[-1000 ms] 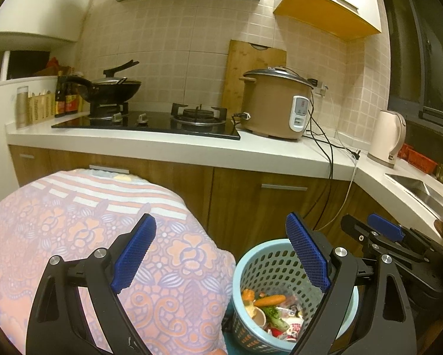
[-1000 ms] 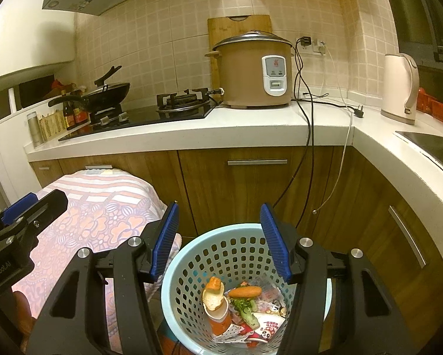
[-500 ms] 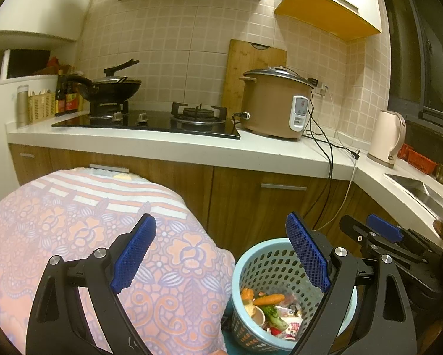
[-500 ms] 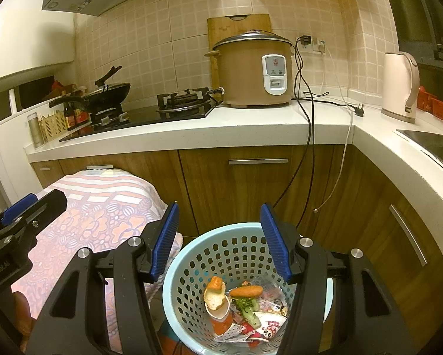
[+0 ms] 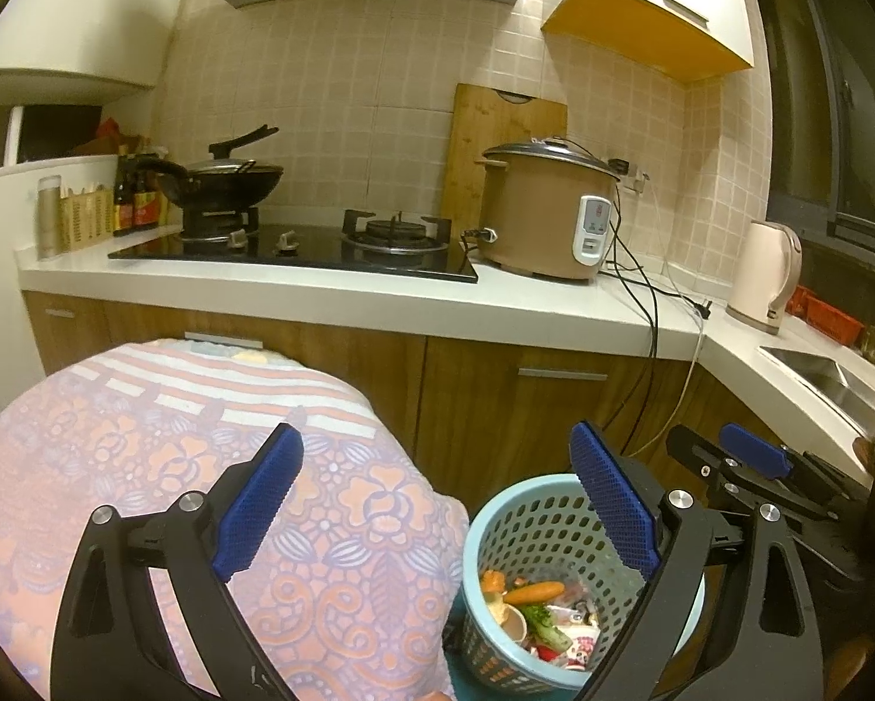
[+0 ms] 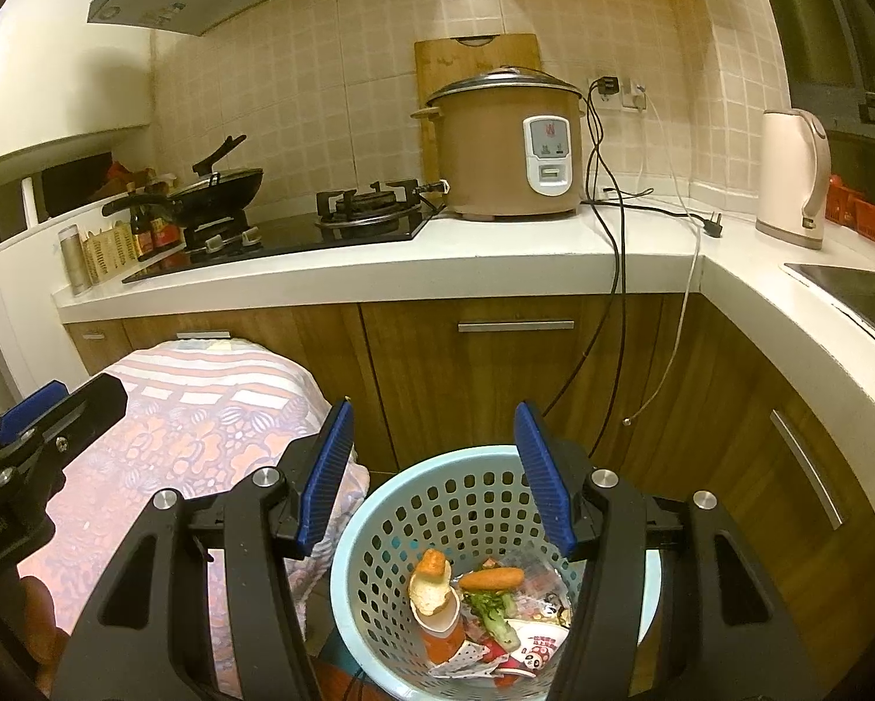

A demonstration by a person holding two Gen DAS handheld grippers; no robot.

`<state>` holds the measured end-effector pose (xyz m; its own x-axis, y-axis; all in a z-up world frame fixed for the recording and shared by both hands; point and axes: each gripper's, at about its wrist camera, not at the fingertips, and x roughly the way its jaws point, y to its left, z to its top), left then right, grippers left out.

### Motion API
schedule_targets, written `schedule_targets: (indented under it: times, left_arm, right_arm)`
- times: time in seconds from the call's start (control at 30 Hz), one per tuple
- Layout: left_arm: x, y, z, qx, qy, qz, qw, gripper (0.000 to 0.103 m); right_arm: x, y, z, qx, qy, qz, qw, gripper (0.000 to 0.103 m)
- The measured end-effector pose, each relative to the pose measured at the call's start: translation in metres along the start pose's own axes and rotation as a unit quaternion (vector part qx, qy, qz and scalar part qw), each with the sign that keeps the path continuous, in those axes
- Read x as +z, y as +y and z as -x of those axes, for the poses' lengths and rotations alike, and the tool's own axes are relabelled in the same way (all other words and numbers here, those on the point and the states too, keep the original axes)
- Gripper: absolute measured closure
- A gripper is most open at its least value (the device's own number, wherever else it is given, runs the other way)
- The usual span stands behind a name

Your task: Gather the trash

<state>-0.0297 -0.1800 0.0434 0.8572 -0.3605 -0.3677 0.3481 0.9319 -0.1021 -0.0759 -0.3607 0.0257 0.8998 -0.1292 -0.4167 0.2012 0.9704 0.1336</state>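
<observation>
A light blue perforated basket (image 6: 391,531) stands on the floor below the counter and holds trash: a carrot (image 6: 492,578), a bread piece in a paper cup (image 6: 431,590), greens and wrappers. It also shows in the left wrist view (image 5: 531,531). My right gripper (image 6: 437,473) is open and empty, above the basket's rim. My left gripper (image 5: 437,502) is open and empty, above the gap between the basket and a cloth-covered table (image 5: 145,467). Each gripper shows at the edge of the other's view.
A white counter (image 6: 437,269) carries a gas stove (image 6: 297,228) with a wok, a brown rice cooker (image 6: 502,152), a kettle (image 6: 794,175) and a sink at far right. Cords (image 6: 618,269) hang down over the wooden cabinet doors (image 6: 496,374).
</observation>
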Motion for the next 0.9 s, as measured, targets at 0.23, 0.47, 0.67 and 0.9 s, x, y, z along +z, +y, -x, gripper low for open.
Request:
schedule_targets:
  times: [0.23, 0.47, 0.67, 0.9]
  left_arm:
    - [0.004, 0.003, 0.008, 0.003, -0.004, 0.000, 1.0000, 0.012]
    - [0.007, 0.007, 0.012, 0.005, -0.007, 0.003, 1.0000, 0.012]
    - [0.008, 0.011, 0.015, 0.010, -0.009, 0.007, 0.9999, 0.012]
    - [0.008, 0.019, 0.017, 0.022, -0.013, 0.008, 0.9997, 0.012]
  right_arm:
    - [0.002, 0.004, 0.004, 0.000, -0.003, -0.002, 1.000, 0.049]
    - [0.006, 0.009, 0.008, 0.002, -0.008, 0.001, 1.000, 0.049]
    - [0.006, 0.013, 0.010, 0.003, -0.009, 0.004, 1.000, 0.049]
    - [0.007, 0.021, 0.012, 0.000, -0.011, 0.010, 1.000, 0.049]
